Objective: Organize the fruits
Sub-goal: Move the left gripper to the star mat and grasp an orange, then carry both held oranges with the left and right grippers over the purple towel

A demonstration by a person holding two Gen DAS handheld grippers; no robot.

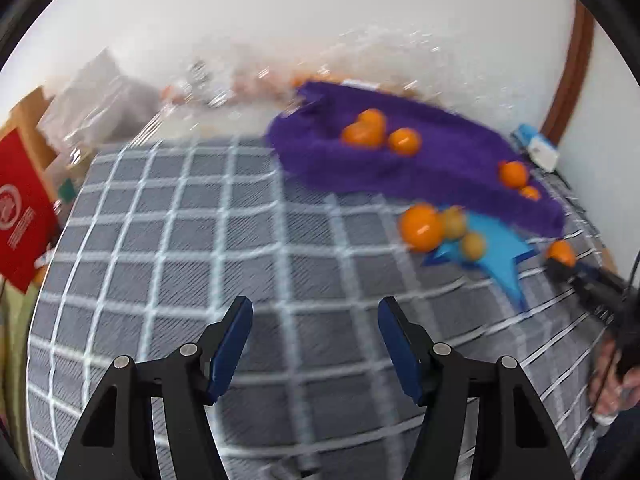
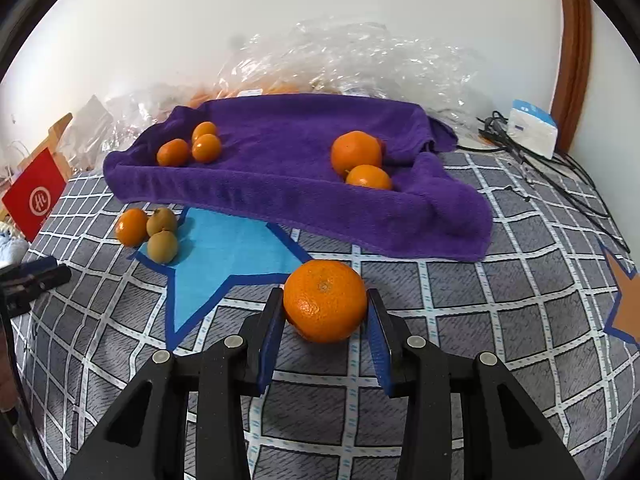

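My right gripper (image 2: 325,304) is shut on a large orange (image 2: 325,300) just above the checked bedspread (image 2: 460,312). It shows in the left wrist view at the far right (image 1: 561,253). A purple towel (image 2: 288,168) holds three small oranges (image 2: 190,147) at its left and two bigger oranges (image 2: 356,152) at its right. An orange (image 2: 131,226) and two kiwis (image 2: 162,240) lie by a blue star patch (image 2: 224,256). My left gripper (image 1: 316,308) is open and empty over the bedspread (image 1: 160,220), well short of the fruit (image 1: 422,227). The left wrist view is motion-blurred.
Crumpled clear plastic bags (image 2: 352,60) lie behind the towel against the white wall. A red paper bag (image 2: 34,196) stands at the left edge. A white box (image 2: 532,126) and black cables (image 2: 560,172) lie at the right. An orange star patch (image 2: 624,304) is far right.
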